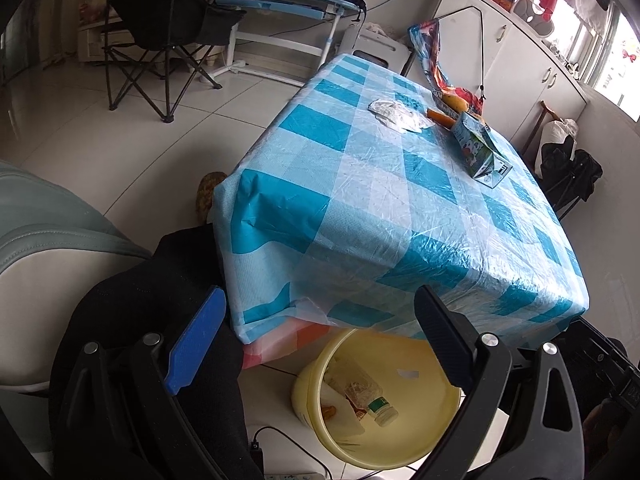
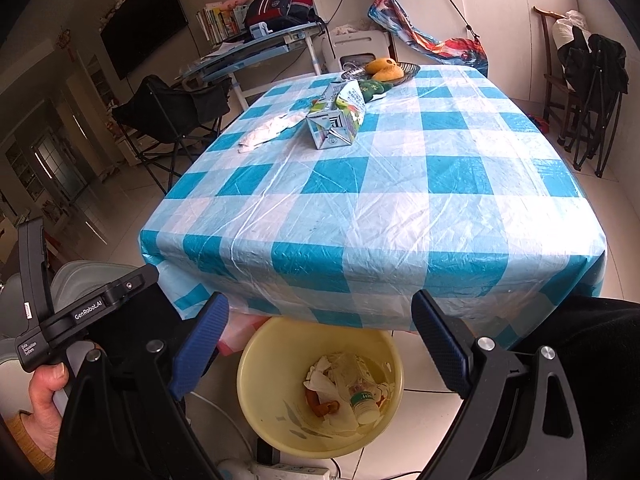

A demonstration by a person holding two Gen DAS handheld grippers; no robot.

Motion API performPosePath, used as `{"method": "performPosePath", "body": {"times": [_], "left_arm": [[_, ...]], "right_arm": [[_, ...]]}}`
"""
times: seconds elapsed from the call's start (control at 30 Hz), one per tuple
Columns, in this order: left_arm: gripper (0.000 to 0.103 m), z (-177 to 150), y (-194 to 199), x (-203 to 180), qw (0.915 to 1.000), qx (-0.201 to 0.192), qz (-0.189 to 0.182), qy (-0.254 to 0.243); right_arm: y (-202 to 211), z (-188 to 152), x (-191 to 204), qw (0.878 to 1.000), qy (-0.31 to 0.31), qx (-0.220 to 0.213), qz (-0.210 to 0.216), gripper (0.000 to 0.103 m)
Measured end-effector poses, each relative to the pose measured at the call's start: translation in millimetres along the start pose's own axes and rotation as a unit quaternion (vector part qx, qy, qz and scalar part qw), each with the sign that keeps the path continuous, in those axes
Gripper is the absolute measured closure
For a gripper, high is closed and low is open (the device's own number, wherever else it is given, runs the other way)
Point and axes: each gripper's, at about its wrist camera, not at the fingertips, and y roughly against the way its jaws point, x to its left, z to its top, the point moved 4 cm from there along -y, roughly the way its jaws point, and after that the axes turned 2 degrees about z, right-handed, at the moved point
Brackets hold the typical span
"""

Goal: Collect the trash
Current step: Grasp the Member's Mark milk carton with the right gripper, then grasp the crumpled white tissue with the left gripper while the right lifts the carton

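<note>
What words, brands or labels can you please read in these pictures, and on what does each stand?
"GenRobot.AI": on the left gripper's black handle.
"Data Acquisition System": on that handle's lower end, small.
Carton: print too small to read.
Bottle in the yellow bin: green label blurred.

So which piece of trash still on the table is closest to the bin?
The drink carton, lying on its side. It sits nearer the table edge above the yellow bin than the crumpled white wrapper, which lies beside it, farther left.
</note>
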Motion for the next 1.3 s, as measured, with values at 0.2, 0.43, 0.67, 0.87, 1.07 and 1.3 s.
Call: {"method": "performPosePath", "body": {"times": [0.2,0.43,0.67,0.87,1.07,1.3], "left_arm": [[0.011,1.6,-9.0,-2.5,1.0000,0.000,0.008,-0.003],[0.011,1.3,-13.2,-6.8,0.9999,0.003,0.005,-0.011],[0.011,2.2,-17.0,-2.3,0.9999,0.010,0.000,0.001],[0.011,6.4,-12.5,-1.8,1.0000,-0.002,-0.005,0.003],[0.011,29.7,16.7,-8.0,0.9971,-0.071,-0.002,-0.027],[0.011,93.6,3.0,-22.6,0.9958,-0.079,-0.038,-0.025]], "right_arm": [[-5.8,11.0,-5.2,1.000,-0.016,0.003,0.010,0.014],[-31.7,70.7,1.3,1.000,-0.004,-0.011,0.005,0.014],[-100.8,140.6,2.0,1.000,0.003,-0.002,-0.025,0.014],[-149.9,164.1,-8.8,0.998,-0.006,0.027,-0.053,0.019],[-157.2,166.7,-21.1,0.999,-0.005,0.045,-0.031,0.041],[-108.0,130.7,-41.7,0.999,0.025,0.042,-0.019,0.041]]}}
